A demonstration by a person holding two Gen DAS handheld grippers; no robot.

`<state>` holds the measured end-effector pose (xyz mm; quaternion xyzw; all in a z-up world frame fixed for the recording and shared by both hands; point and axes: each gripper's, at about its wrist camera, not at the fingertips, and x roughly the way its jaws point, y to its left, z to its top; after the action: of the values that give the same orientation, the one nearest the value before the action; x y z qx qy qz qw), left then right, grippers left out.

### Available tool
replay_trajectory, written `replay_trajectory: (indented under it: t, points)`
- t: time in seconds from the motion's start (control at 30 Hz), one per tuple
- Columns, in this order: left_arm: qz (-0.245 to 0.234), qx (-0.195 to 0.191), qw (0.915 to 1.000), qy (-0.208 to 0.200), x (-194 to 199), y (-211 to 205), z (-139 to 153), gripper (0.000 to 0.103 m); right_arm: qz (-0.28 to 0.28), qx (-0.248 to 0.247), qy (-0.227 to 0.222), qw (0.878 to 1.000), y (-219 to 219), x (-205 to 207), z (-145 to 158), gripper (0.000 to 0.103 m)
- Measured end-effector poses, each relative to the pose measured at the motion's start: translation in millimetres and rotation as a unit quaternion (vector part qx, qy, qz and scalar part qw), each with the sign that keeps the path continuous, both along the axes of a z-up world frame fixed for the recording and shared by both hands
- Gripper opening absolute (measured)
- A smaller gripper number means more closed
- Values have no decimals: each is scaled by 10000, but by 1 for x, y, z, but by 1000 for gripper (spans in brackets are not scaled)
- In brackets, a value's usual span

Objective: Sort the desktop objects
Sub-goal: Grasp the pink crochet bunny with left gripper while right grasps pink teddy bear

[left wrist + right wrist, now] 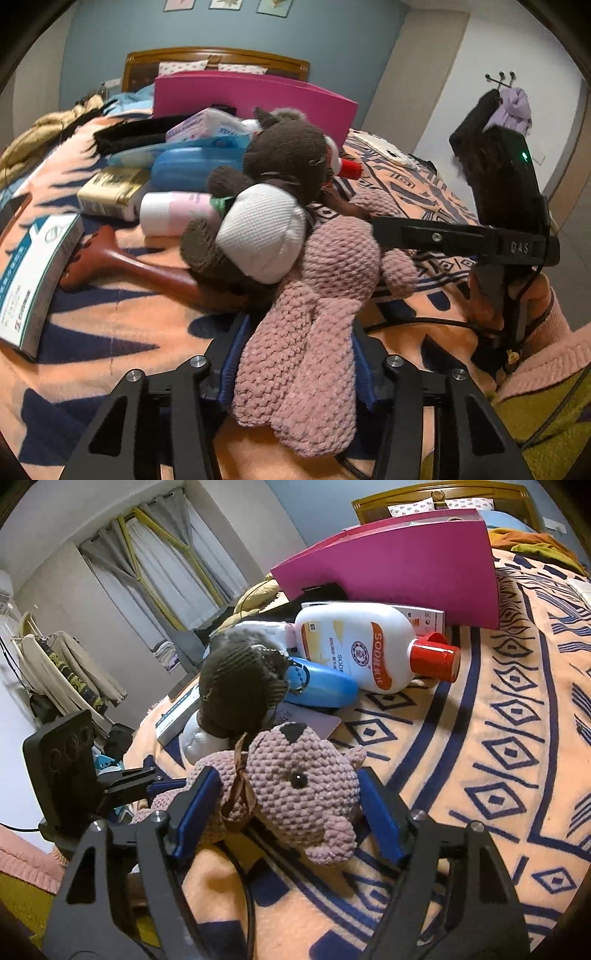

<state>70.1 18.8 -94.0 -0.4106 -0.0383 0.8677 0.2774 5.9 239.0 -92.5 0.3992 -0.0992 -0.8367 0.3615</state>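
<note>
A pink crochet toy [306, 332] lies on the patterned orange and navy blanket [480, 738], leaning against a brown plush with a white belly [284, 155]. My left gripper [299, 325] is shut on the pink toy's body, with its blue pads [229, 365] pressed into both sides. My right gripper [287, 775] holds the toy's head [295, 779] between its blue pads, each touching a side. A brown ribbon hangs at the toy's neck. The right gripper's black body [509, 221] shows at the right of the left wrist view.
Behind the toys lie a white bottle with a red cap [354, 646], a blue bottle [321, 686], a white-pink bottle [173, 212], a gold box [110, 188], a white-teal box [33, 273], a brown wooden handle [129, 264] and a magenta box [406, 561].
</note>
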Motion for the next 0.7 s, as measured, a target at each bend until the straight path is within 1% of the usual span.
replay_trajectory:
  t: [0.07, 0.23, 0.27, 0.3, 0.33, 0.4, 0.47, 0.53, 0.7]
  points:
    - [11, 90, 10000, -41, 1, -3, -1, 58, 17, 4, -5, 10000, 2, 1, -1, 77]
    - [-72, 43, 10000, 10, 5, -3, -1, 57, 61, 67, 51, 9999, -1, 6, -1, 77]
    - [-84, 42, 10000, 18, 5, -2, -1, 54, 65, 70, 49, 9999, -1, 6, -1, 77]
    - [-94, 44, 9999, 24, 4, -2, 0, 47, 69, 72, 47, 9999, -2, 6, -1, 77]
    - [-101, 53, 9999, 27, 4, -2, 0, 44, 69, 66, 45, 9999, -2, 6, -2, 77]
    - [-112, 84, 9999, 30, 3, -2, 2, 40, 54, 77, 84, 9999, -3, 6, 0, 73]
    - [-115, 165, 9998, 19, 2, -4, 4, 38, 42, 129, 167, 9998, -2, 7, 2, 66]
    - [-117, 219, 9997, 18, 1, -5, 6, 35, 28, 114, 168, 9998, 0, 8, 3, 63]
    - [-168, 386, 9990, 120, 3, -7, 18, 34, 20, -3, 193, 9998, 5, 12, 7, 61]
